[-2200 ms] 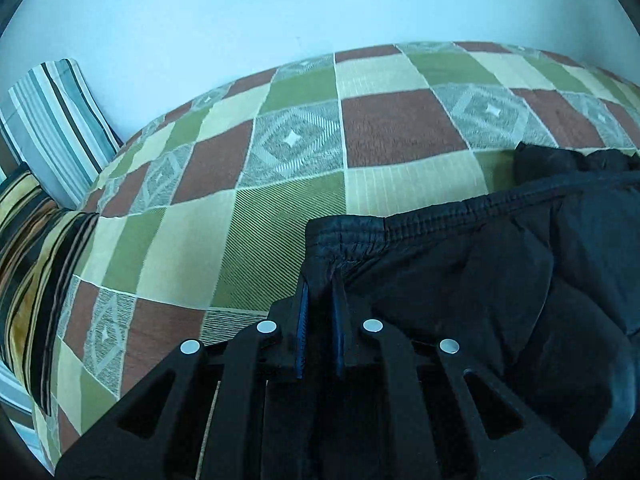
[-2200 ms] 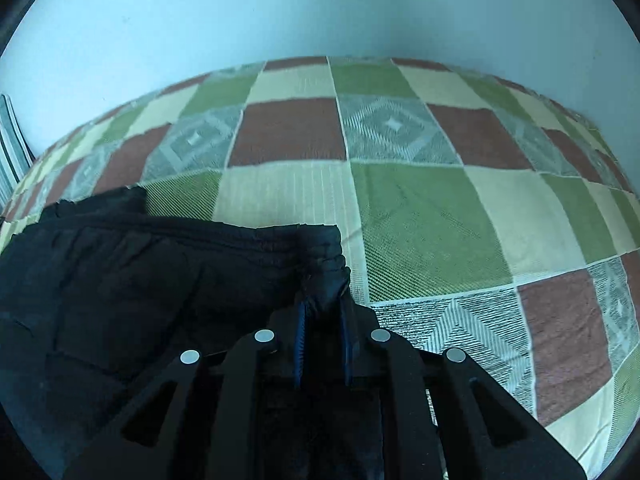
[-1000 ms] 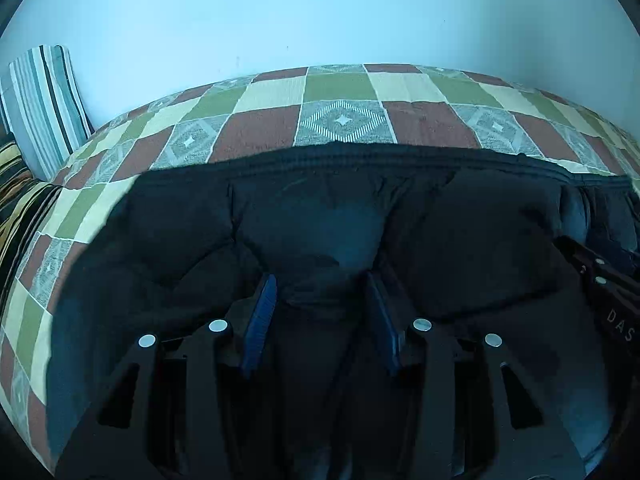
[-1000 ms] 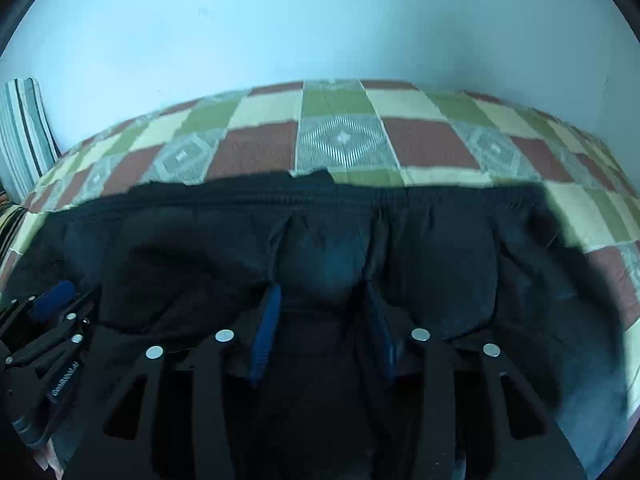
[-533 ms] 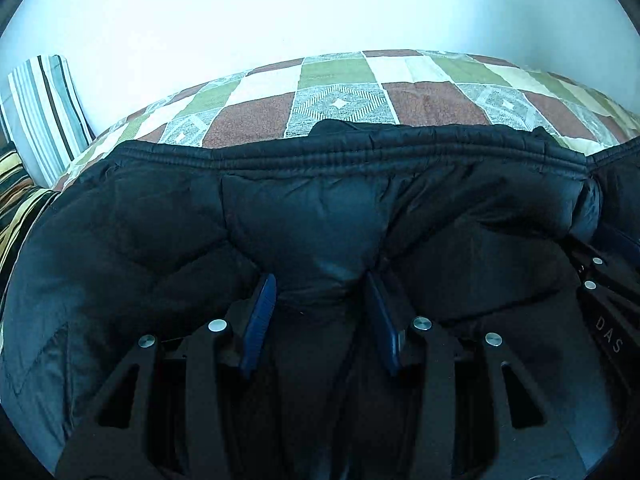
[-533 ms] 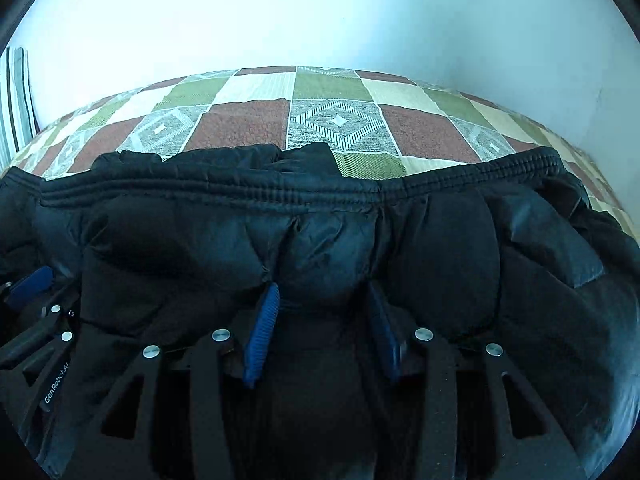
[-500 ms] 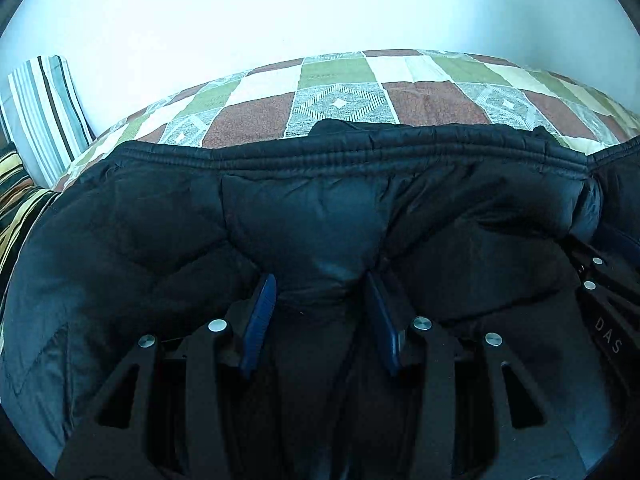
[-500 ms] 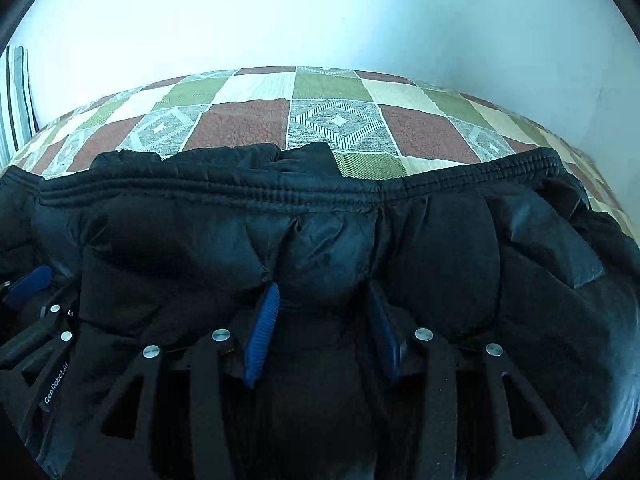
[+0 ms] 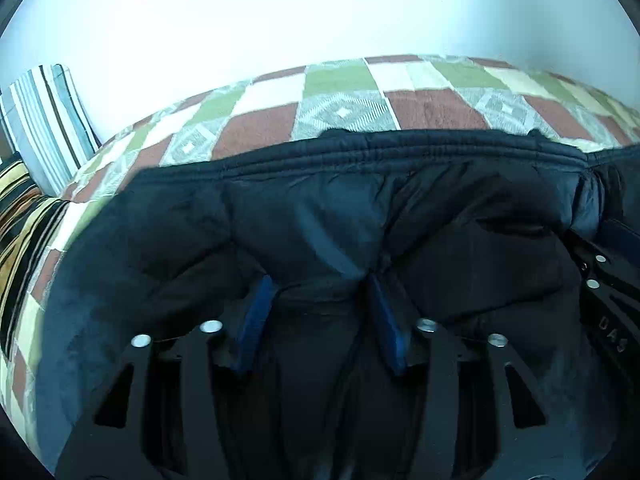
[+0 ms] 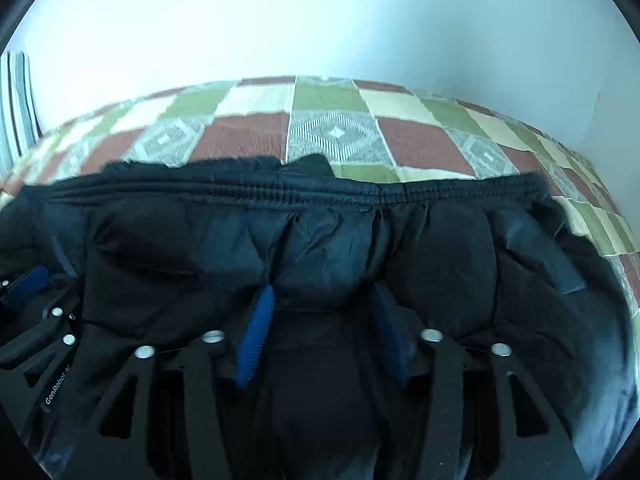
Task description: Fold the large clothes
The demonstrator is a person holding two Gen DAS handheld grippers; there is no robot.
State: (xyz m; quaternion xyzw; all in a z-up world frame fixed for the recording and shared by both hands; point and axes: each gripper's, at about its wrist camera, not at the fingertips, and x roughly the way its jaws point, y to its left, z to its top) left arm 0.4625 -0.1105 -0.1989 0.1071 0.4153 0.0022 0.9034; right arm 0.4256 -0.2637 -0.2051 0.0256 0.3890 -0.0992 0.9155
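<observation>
The left hand-held gripper [image 9: 320, 316] has its two blue-padded fingers [image 9: 256, 320] spread apart, with a bulge of the black padded garment [image 9: 304, 216] pushed up between them; nothing is pinched, the fabric just sits in the gap. The right hand-held gripper [image 10: 322, 332] is the same, blue pads [image 10: 256, 336] wide apart over a puffed fold of the garment [image 10: 328, 248]. Each tool shows at the side of the other's view, so they are close together, side by side over the cloth. The garment lies in a heap on the bed, its gathered elastic band [image 10: 320, 192] running across the far side of the pile, toward the wall. Beyond it the checked bedspread [image 9: 432, 108] of green, brown and cream squares reaches the far edge of the bed. A striped pillow [image 9: 44, 120] stands at the left end against the pale wall [image 10: 320, 20].
</observation>
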